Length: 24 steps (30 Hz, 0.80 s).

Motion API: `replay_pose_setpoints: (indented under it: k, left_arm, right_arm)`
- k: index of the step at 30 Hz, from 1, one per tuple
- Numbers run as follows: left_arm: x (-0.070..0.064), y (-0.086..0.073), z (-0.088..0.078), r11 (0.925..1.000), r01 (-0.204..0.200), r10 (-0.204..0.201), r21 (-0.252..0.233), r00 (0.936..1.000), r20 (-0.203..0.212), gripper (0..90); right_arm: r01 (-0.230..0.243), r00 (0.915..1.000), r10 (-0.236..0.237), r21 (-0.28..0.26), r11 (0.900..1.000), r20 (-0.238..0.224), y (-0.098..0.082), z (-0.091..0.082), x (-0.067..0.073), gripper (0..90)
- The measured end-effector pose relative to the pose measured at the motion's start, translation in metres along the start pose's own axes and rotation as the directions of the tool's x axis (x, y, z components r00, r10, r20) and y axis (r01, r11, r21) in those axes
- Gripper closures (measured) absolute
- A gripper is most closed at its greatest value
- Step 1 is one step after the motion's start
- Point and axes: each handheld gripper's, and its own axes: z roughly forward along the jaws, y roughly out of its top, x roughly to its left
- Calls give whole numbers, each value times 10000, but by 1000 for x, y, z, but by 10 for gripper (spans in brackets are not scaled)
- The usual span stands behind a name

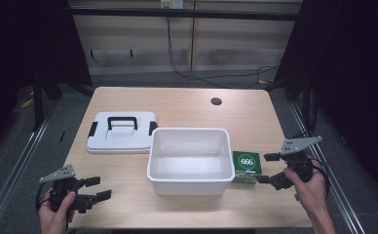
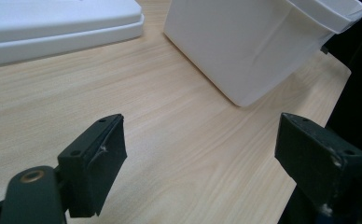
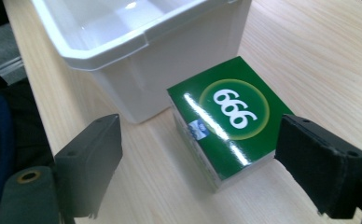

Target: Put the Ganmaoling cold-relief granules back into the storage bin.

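Green box [image 3: 226, 126] marked "666", apparently untouched, before open right claw [image 3: 216, 163].

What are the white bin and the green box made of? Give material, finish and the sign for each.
White bin: likely moulded plastic, smooth and semi-glossy; soft highlights inside, rolled rim.
Green box: probably printed cardboard, glossy; a bright glare streak crosses its "666" top, pale edges at the sides.

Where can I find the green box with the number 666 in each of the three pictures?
High view: the green box lies right of centre, beside the white bin's right wall, near the right gripper.
Left gripper view: the green box is not in it.
Right gripper view: it lies at the centre, ahead of the open jaws.
Shared landmark: the white bin.
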Motion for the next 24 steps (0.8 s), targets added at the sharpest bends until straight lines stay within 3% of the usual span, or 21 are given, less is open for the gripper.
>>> replay_pose_setpoints:
  k: [7, 13, 19, 24]
  left_arm:
    - [0, 0, 0, 10000, -15, 15, 9, 10000, 4, 165]
    - [0, 0, 0, 10000, -11, 11, 7, 10000, 6, 165]
    - [0, 0, 0, 10000, -3, 3, -2, 10000, 19, 165]
    - [0, 0, 0, 10000, -11, 11, 10, 10000, 19, 165]
  right_arm:
    - [235, 9989, -280, 1177, 9928, 369, 11, 6, -5, 136]
    - [548, 9983, -568, 1360, 9892, 110, 18, 10, -9, 132]
    - [830, 9965, -801, 2221, 9715, -219, 25, 19, -8, 134]
    - [1080, 9941, -1029, 2559, 9607, -331, 35, 22, -10, 136]
